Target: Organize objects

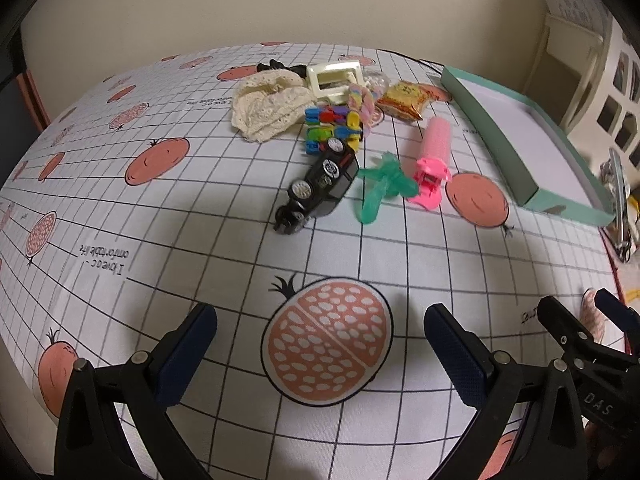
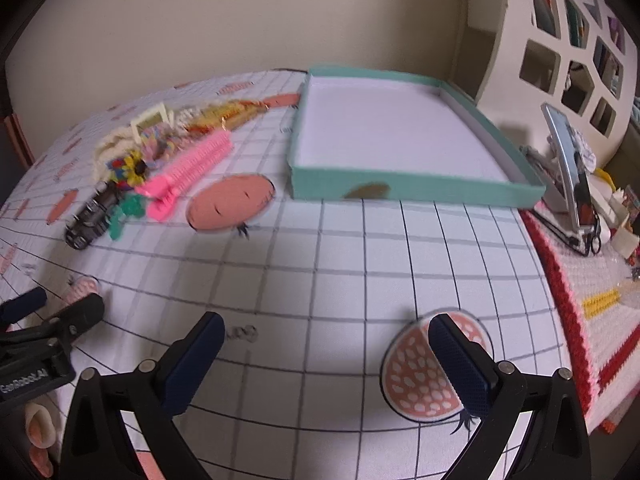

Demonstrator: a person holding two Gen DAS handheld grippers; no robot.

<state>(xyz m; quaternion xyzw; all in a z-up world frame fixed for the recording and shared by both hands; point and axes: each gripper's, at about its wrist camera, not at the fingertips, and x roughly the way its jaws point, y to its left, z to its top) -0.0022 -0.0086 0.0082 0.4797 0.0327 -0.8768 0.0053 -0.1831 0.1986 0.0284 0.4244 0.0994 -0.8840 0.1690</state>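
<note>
Nearest to us, our left gripper (image 1: 320,344) hangs over the tablecloth (image 1: 200,208) with its jaws spread wide and nothing between them. Our right gripper (image 2: 326,354) is also released and carries nothing, above the near edge of the table. Toward the far edge we see a small pile: a black toy car (image 1: 320,188), a green ribbon (image 1: 380,186) just beside it, a pink roller (image 1: 434,156), colourful clips (image 1: 332,128), a cream knitted cloth (image 1: 268,108), a cream frame (image 1: 334,78) and a yellow snack packet (image 1: 406,100). At the far right corner lies the teal box (image 2: 416,190), with only its white floor showing. It is apart from the pile. Beyond the right edge stands a cream shelf (image 2: 516,20).
</note>
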